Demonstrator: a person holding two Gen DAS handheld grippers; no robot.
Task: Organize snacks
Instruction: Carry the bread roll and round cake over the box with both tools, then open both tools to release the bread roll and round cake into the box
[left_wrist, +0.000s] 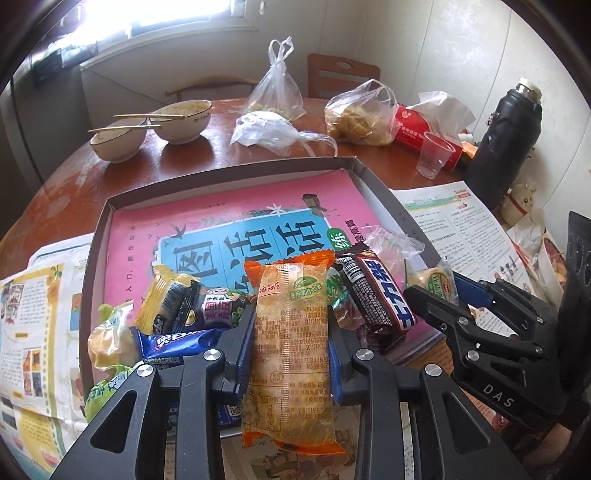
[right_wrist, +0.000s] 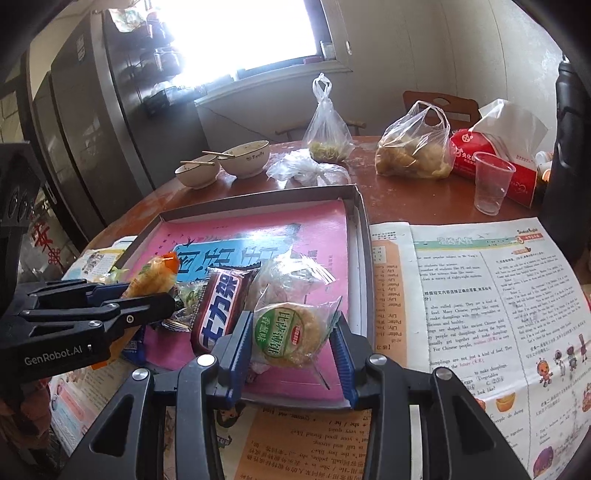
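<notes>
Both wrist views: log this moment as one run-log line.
left hand-held gripper: shut on orange rice cracker pack | right hand-held gripper: open around round biscuit pack | tray: holds other snacks

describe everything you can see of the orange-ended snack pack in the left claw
The orange snack pack is a long, see-through plastic wrapper with crimped orange ends, printed with small Chinese text and a green round logo near its top. Pale yellowish food shows through. It lies lengthwise between the blue-padded fingers of the left claw, which press both its sides, so it looks gripped. Its far end reaches over the snack pile at the near edge of the grey tray, beside a brown chocolate bar; its near end hangs toward the camera.
</notes>
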